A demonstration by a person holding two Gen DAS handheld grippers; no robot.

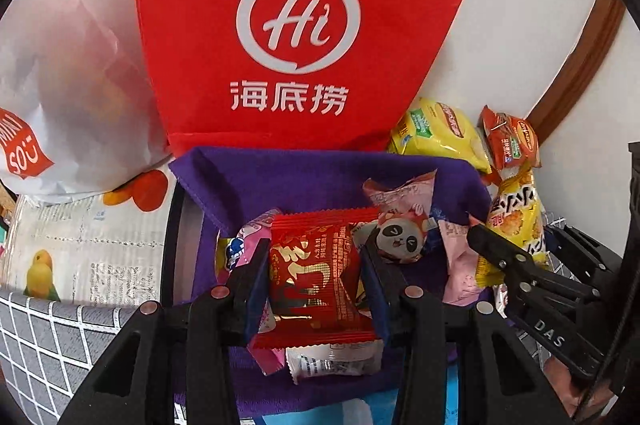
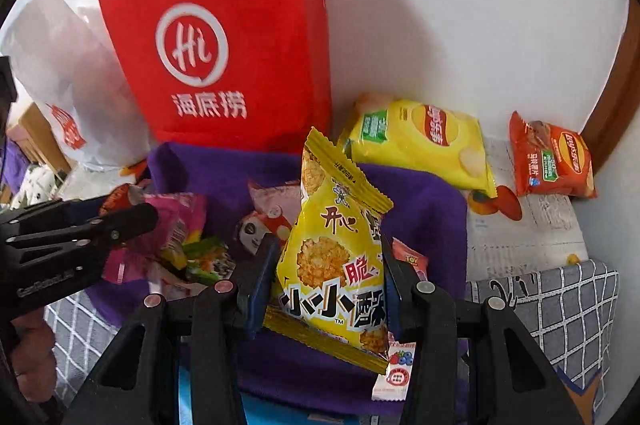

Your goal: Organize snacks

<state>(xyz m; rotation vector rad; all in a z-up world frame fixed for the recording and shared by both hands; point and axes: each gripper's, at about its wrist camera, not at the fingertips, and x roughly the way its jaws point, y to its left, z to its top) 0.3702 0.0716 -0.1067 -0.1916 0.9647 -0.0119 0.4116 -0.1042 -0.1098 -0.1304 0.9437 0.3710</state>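
- Snacks fill both sets of tongs: the left gripper (image 1: pixel 316 273) is clamped on a red snack packet (image 1: pixel 314 277), and the right gripper (image 2: pixel 328 281) is clamped on a yellow rice-cracker packet (image 2: pixel 340 265).
- Both packets hang over the purple fabric bin (image 1: pixel 304 173), which stands in front of the red paper bag (image 1: pixel 300 25) and already holds a panda-print sweet (image 1: pixel 400 239), pink wrappers and other small packets.
- Two crisp bags, a yellow crisp bag (image 2: pixel 420 141) and an orange crisp bag (image 2: pixel 554 159), lie outside the bin, at its far right near the wall, so by the look of it the sorting is not finished.
- Risk of collision: the two grippers are close together above the same bin, each visible in the other's view, and a careless drop or swing could knock one into the other.
- Risk of a slip: the glossy wrappers are pinched across their puffed middles; air inside could let a packet squirm out sideways and land on the checked cloth (image 2: pixel 560 305) instead of in the bin.
- Risk of crushing: the rice crackers are probably brittle, and a harder squeeze could break them.
- Risk of tipping: the bin's soft walls sag, so a gripper pressing on the rim could fold it and spill what is inside.
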